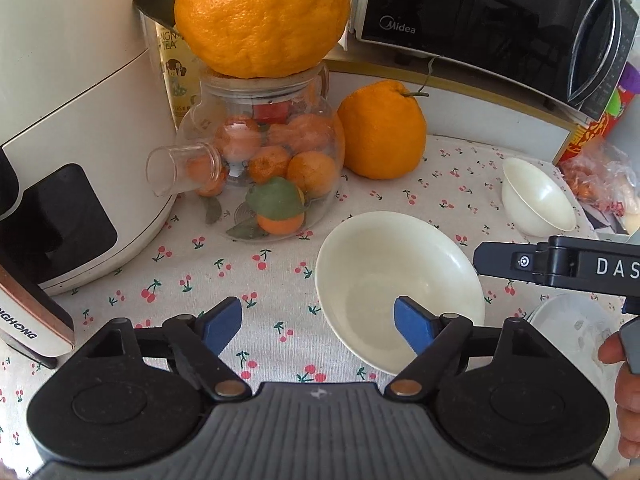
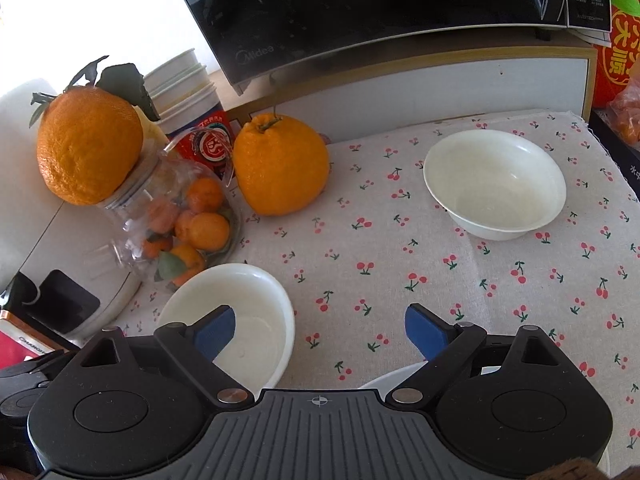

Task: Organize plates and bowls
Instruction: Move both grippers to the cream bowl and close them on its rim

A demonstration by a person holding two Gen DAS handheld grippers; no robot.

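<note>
A wide white bowl [image 1: 400, 264] sits on the cherry-print cloth. My left gripper [image 1: 318, 326] is open and straddles its near left rim: the right pad hangs inside the bowl and the left pad is over the cloth. A smaller white bowl [image 1: 536, 200] stands further right. One finger of my right gripper [image 1: 504, 262] reaches in from the right above a white plate [image 1: 572, 328]. In the right wrist view my right gripper [image 2: 320, 332] is open, its left pad over the near bowl [image 2: 256, 300]. The plate's rim [image 2: 386, 380] shows under it, and the other bowl [image 2: 496, 184] lies ahead.
A white appliance [image 1: 60, 140] stands at the left. Beside it is a glass teapot of mandarins [image 1: 264, 168] with a large orange [image 1: 260, 12] on top. Another large orange [image 1: 382, 132] sits behind the bowl. A microwave [image 1: 500, 20] lines the back, and snack bags [image 1: 600, 184] lie at the right.
</note>
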